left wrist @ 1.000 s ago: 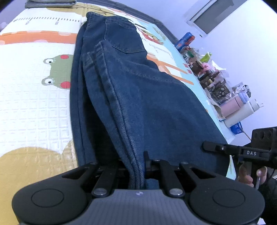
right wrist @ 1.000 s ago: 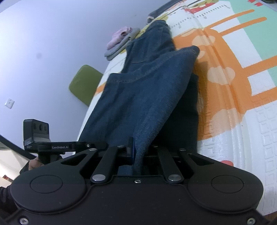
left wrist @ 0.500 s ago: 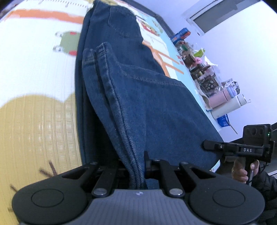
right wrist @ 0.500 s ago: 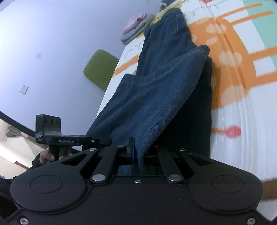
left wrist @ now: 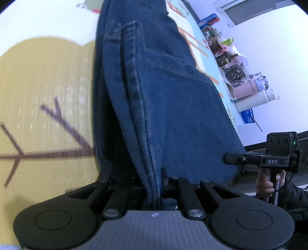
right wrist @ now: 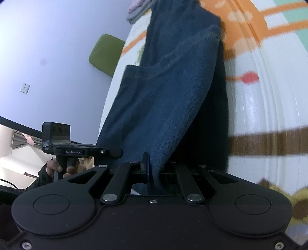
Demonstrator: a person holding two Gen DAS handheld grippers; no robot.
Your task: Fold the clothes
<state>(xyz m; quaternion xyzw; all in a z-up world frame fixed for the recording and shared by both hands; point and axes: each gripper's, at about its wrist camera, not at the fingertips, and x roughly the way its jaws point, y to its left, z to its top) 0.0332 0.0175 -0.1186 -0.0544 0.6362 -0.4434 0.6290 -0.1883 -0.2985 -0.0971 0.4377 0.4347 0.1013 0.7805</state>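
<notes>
Left hand-held gripper [left wrist: 154, 184] and right hand-held gripper [right wrist: 154, 171] each clamp the blue jeans [left wrist: 173, 100], which extend ahead over the play mat [left wrist: 42, 80].

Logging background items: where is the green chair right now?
Only the right wrist view shows the green chair: upper left, against the pale wall, just off the mat's edge, left of the jeans.

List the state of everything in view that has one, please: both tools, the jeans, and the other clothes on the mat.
left tool: shut on jeans
right tool: shut on jeans
jeans: near end lifted off the play mat, far end lying on it
small clothes pile: lying at the mat's far edge
</notes>
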